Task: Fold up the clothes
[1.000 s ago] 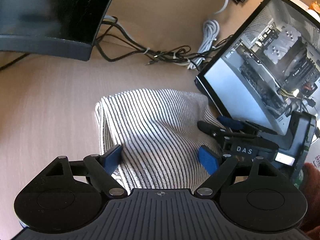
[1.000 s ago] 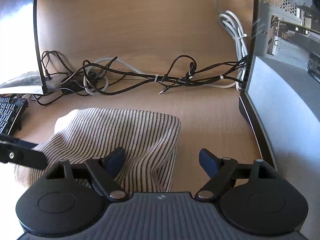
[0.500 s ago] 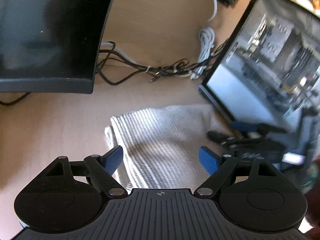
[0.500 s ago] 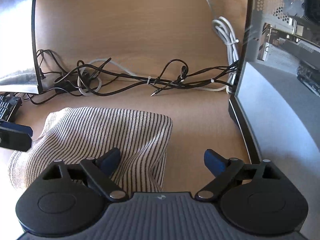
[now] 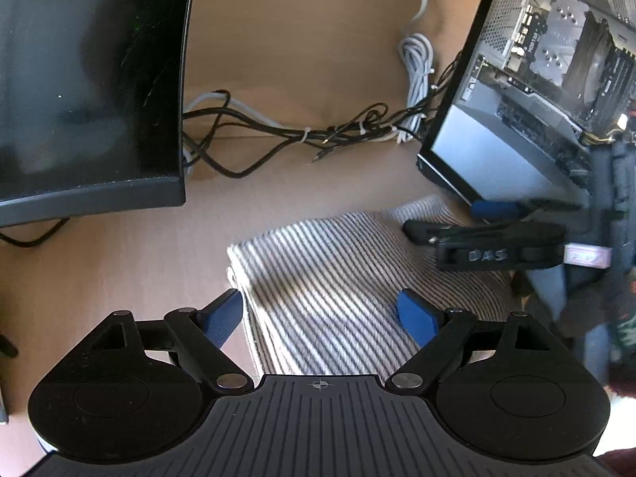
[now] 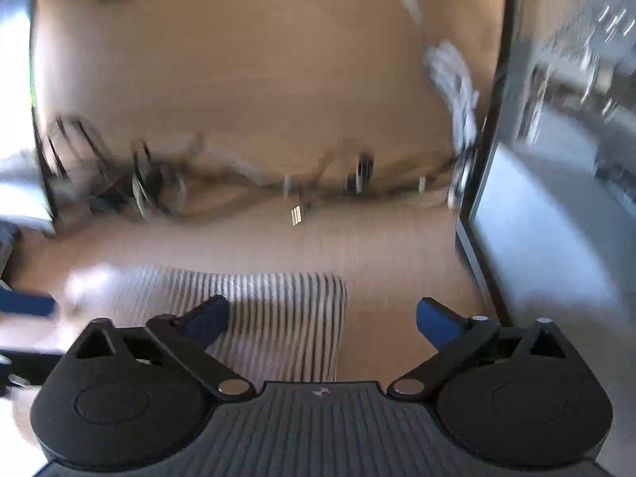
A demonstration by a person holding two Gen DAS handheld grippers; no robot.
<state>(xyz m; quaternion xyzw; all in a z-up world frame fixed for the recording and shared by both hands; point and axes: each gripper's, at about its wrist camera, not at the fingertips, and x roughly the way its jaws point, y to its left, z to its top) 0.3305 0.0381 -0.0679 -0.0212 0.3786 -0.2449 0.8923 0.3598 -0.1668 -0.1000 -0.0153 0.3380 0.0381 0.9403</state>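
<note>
left hand-held gripper (image 5: 320, 314): jaws spread wide, both blue pads clear of the cloth; nothing pinched; it hangs over the near left part of the garment
right hand-held gripper (image 6: 322, 316): jaws have just been opening and now stand at their widest; only the right corner of the garment lies between them, unpressed; the left pad hovers over the stripes, the right pad over bare wood; this view is smeared by motion
striped garment (image 5: 342, 274): lies on the bench as a compact, roughly rectangular bundle; a doubled edge shows along its left side, so at least one fold looks to be in place
garment's place: between the curved monitor (image 5: 87, 79) on the left and the open computer case (image 5: 536, 91) on the right; just in front of the tangle of cables (image 5: 302, 135); its right edge lies near the foot of the case
bench (image 5: 119, 262): light wood, bare to the left of the bundle
done, by my reading: the fold seems laid and let go, since neither tool holds cloth
left, by my reading: perhaps a smoothing or one more fold; the top still shows soft ridges; whether other clothes wait I cannot tell
</note>
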